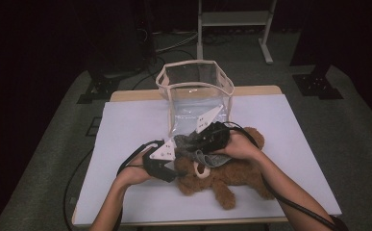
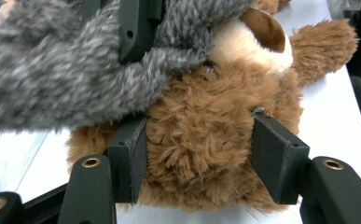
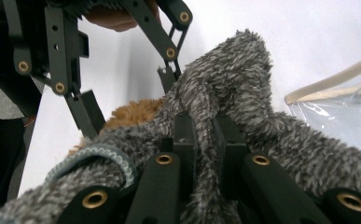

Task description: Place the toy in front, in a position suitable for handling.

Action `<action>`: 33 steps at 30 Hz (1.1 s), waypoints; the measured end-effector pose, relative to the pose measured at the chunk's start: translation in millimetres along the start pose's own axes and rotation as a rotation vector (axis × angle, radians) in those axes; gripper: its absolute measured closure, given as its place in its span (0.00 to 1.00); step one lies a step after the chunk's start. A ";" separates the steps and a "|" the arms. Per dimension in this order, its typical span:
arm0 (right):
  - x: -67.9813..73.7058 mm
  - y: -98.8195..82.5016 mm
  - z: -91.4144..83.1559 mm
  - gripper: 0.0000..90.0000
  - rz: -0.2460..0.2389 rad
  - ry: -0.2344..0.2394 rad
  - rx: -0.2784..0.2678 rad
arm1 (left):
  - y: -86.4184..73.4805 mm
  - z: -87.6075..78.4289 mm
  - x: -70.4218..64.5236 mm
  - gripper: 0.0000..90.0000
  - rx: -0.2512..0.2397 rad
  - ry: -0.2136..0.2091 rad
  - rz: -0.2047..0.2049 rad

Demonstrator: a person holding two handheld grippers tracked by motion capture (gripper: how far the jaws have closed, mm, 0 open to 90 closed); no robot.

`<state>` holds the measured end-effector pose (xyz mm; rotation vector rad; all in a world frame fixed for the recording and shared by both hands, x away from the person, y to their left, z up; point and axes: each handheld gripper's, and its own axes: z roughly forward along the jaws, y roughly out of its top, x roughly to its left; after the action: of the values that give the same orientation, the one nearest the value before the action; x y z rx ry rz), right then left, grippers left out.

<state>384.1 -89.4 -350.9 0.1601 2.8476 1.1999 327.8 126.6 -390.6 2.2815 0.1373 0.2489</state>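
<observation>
At the lower centre of the high view, on the white table (image 1: pixel 126 130): one brown teddy bear (image 1: pixel 231 175), lying flat, my left gripper (image 2: pixel 199 154) clamped on its head. Just above it: one grey fuzzy garment (image 3: pixel 243 107), a fold pinched tight in my right gripper (image 3: pixel 205 140). Behind: one clear bag (image 1: pixel 195 84), upright.

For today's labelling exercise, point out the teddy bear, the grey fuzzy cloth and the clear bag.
teddy bear (image 2: pixel 201 154), left gripper view, furry brown head between the jaws
grey fuzzy cloth (image 3: pixel 243 84), right gripper view, raised fold
clear bag (image 1: pixel 195 65), high view, beige rim
</observation>
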 end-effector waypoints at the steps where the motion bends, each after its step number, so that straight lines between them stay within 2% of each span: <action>1: 0.0 -2.0 -1.7 0.90 0.004 -0.001 -0.002 | 0.1 -1.3 0.2 0.45 -0.004 0.002 0.005; 5: 3.1 -15.8 -15.9 0.90 0.012 -0.020 -0.011 | 1.2 0.3 0.4 0.46 -0.003 0.009 0.007; 9: 11.6 -29.1 -32.9 0.90 0.016 -0.040 -0.023 | 2.1 4.3 2.4 0.47 -0.015 0.037 -0.013; 10: 15.4 -31.2 -37.4 0.90 0.028 -0.041 -0.038 | 2.1 4.7 3.0 0.47 -0.019 0.043 -0.024; 12: 20.8 -31.9 -42.5 0.90 0.018 -0.045 -0.060 | 1.7 6.4 5.8 0.46 -0.021 0.077 -0.049; 15: 29.4 -27.8 -44.2 0.90 -0.008 -0.037 -0.077 | 0.4 7.0 9.8 0.46 -0.046 0.127 -0.108; 16: 33.1 -25.1 -43.1 0.90 -0.030 -0.033 -0.078 | -0.1 6.3 11.3 0.46 -0.053 0.147 -0.124; 18: 38.8 -21.8 -39.3 0.90 -0.051 -0.032 -0.071 | -0.8 4.4 13.4 0.46 -0.056 0.156 -0.141; 20: 41.0 -21.8 -35.0 0.90 -0.062 -0.034 -0.054 | -1.5 2.2 13.3 0.46 -0.049 0.142 -0.127; 22: 39.1 -23.5 -33.7 0.90 -0.061 -0.040 -0.054 | -1.5 -0.7 12.6 0.46 -0.062 0.117 -0.126; 24: 34.7 -25.0 -34.3 0.90 -0.063 -0.070 -0.055 | -0.3 -4.6 11.4 0.46 -0.078 0.079 -0.106; 26: 27.1 -25.9 -36.0 0.90 -0.039 -0.101 -0.065 | 1.9 -4.9 8.4 0.45 -0.083 0.045 -0.081; 29: 17.7 -26.7 -36.1 0.90 -0.014 -0.112 -0.087 | 3.4 3.5 6.5 0.44 -0.050 0.069 -0.061; 33: 26.2 -21.9 -32.2 0.90 -0.049 -0.121 -0.076 | 3.6 10.5 8.6 0.47 -0.049 0.109 -0.080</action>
<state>353.7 -124.6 -344.2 0.1531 2.6825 1.2420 338.6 118.1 -393.5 2.2087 0.2748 0.3314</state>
